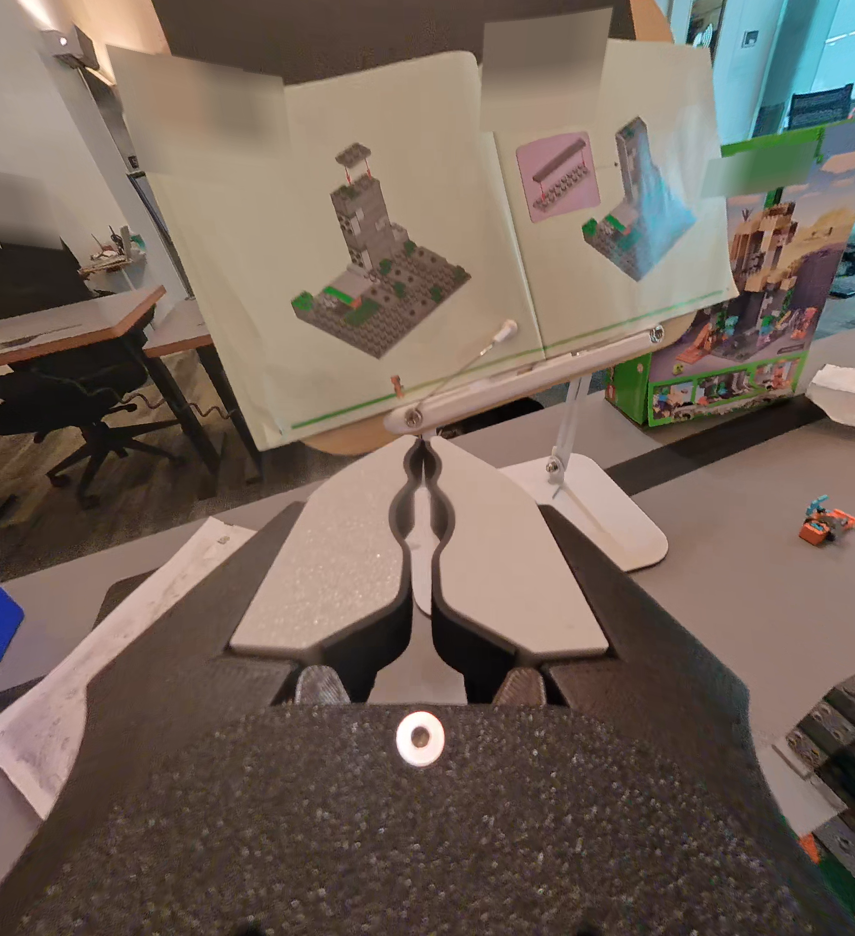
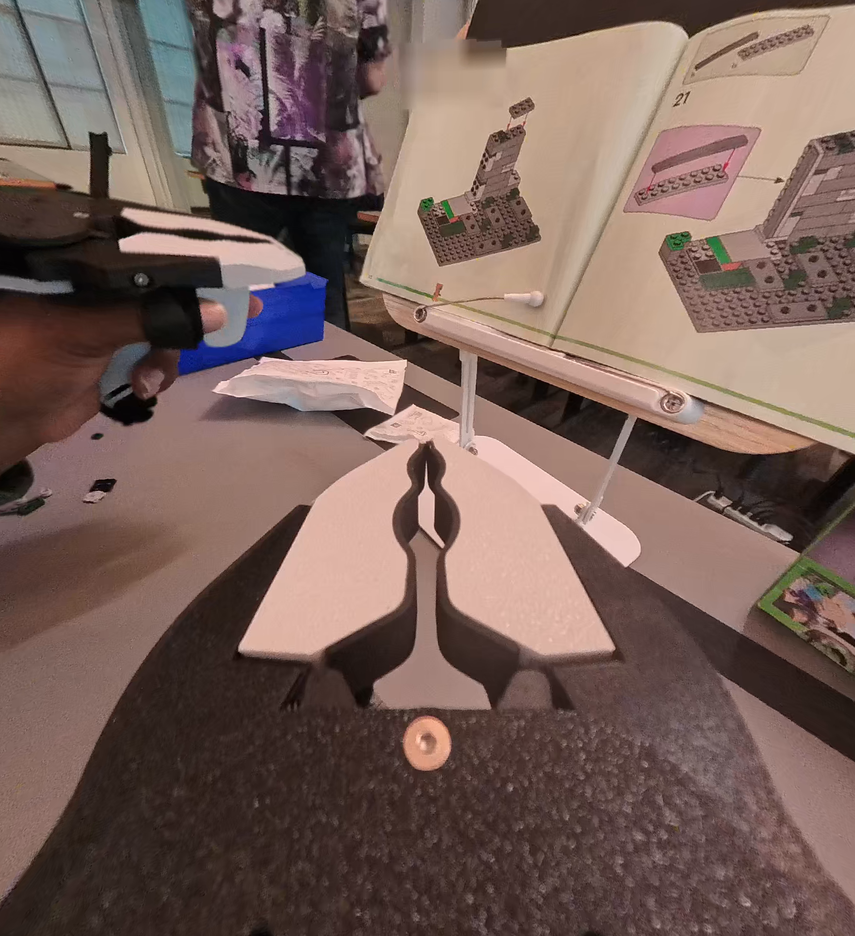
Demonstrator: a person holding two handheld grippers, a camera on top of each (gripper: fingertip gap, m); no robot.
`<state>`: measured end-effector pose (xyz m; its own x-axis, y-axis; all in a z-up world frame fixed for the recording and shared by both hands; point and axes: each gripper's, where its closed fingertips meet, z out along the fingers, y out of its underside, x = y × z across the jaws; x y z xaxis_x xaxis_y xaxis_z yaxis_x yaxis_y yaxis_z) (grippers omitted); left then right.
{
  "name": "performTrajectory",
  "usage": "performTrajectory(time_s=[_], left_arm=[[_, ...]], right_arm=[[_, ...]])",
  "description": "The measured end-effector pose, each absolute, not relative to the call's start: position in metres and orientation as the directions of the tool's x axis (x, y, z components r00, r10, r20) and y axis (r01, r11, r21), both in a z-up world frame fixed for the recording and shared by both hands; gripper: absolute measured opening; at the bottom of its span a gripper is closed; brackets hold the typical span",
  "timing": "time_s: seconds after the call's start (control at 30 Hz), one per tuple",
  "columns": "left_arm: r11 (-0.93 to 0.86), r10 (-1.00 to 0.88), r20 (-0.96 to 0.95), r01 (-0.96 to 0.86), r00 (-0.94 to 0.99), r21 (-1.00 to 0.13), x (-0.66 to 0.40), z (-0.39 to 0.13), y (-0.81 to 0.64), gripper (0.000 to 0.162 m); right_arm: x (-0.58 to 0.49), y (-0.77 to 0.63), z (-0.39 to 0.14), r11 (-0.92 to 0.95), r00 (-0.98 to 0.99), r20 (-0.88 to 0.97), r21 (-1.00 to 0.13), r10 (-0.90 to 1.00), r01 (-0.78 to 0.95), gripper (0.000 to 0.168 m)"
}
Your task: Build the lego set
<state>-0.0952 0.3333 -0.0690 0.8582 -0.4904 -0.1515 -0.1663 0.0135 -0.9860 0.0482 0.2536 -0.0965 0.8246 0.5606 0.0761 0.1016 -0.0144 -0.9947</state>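
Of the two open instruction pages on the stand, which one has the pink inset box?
The right-hand page of the instruction booklet: a pink inset sits above its build picture. The left-hand page shows only the grey tower build with a piece going on top.

The right gripper [image 2: 426, 445], fingertips pressed together and empty, hovers above a grey table [image 2: 172, 572], facing an open instruction booklet [image 2: 618, 212] on a white stand [image 2: 557, 486], while the left gripper [image 2: 263, 263] is held at far left.
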Motion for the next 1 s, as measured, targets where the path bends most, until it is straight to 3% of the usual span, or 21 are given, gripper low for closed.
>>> performTrajectory(time_s=[0.27, 1.0], left_arm=[[0.016, -0.521, -0.160, -0.178, 0.838, -0.984, -0.084, -0.050, 0.349, 0.000], [0.034, -0.419, -0.287, -0.301, 0.861, -0.953, -0.110, 0.021, 0.465, 0.000]], right_arm=[[0.051, 0.245, -0.080, 0.004, 0.806, 0.088, -0.994, 0.586, 0.106, 0.000], [0.059, 0.253, -0.094, -0.030, 0.806, 0.108, -0.988, 0.582, 0.154, 0.000]])
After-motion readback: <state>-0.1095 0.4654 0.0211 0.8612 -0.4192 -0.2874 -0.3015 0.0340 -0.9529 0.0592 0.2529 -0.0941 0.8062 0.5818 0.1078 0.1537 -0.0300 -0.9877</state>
